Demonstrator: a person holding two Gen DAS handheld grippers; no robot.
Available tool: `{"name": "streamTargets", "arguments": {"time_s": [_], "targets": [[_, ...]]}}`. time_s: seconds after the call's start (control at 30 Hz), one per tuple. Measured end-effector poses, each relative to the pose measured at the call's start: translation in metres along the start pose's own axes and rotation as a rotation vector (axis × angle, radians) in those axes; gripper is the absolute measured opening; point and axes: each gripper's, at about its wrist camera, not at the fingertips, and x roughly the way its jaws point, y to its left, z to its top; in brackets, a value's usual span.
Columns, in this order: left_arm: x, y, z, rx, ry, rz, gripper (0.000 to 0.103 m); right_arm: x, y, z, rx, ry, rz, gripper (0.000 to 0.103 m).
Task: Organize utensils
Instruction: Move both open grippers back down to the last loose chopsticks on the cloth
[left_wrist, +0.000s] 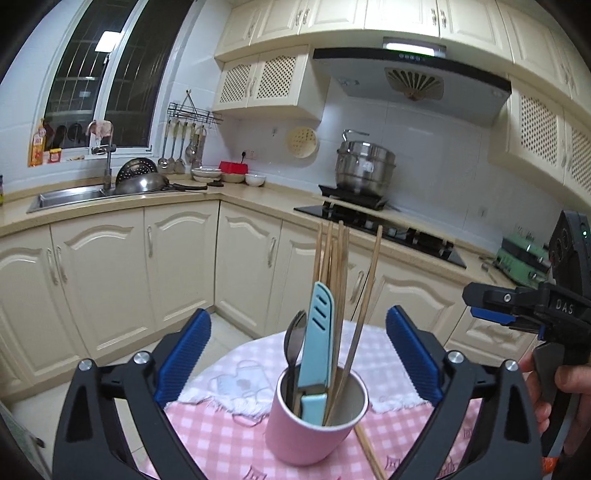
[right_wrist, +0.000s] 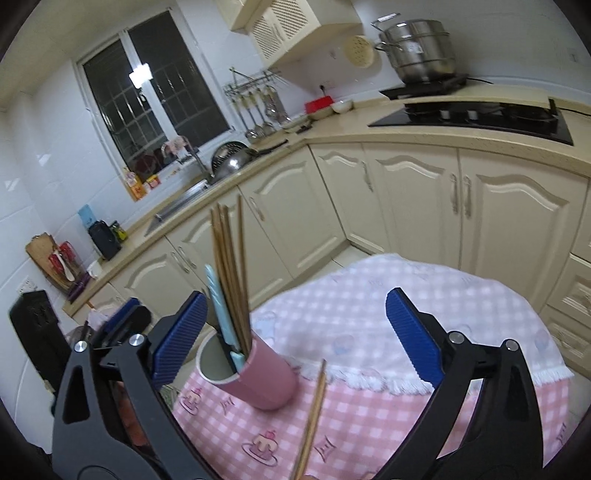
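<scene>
**A:** ok so what's the left gripper (left_wrist: 298, 354) doing? Left wrist view, going left to right.

**B:** Jaws spread wide, nothing between them. The blue pads (left_wrist: 184, 354) sit at about 9 and 3 o'clock around the pink cup (left_wrist: 314, 432), not touching it. The cup stands upright on the table (left_wrist: 207, 443), which has a pink checked cloth with a white towel (left_wrist: 240, 380) lying behind the cup.

**A:** what's in the cup?

**B:** From its left: a dark spoon (left_wrist: 294, 339), then a light blue knife (left_wrist: 317, 339) in a sheath, then a bunch of wooden chopsticks (left_wrist: 338, 280) leaning up toward 12. One more pair of chopsticks (left_wrist: 369, 454) lies flat on the cloth, at 5 o'clock from the cup, touching or just beside its base, can't tell which.

**A:** and the right gripper (right_wrist: 295, 339)?

**B:** Also released, jaws wide and empty. In its own view the cup (right_wrist: 258, 380) sits at 7 o'clock, just inside the left pad (right_wrist: 177, 339), and the loose chopsticks (right_wrist: 312, 421) run toward 6. From the left camera you see that gripper (left_wrist: 517, 306) side-on at 3 o'clock, well off from the cup.
</scene>
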Motion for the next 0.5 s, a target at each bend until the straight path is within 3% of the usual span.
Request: {"name": "streamTargets", "arguments": {"time_s": [0.5], "targets": [[-0.013,-0.003,-0.028,-0.003,0.146,0.043,0.094,0.01,-0.008,-0.062,-0.03,0.173,-0.131,0.096]]}}
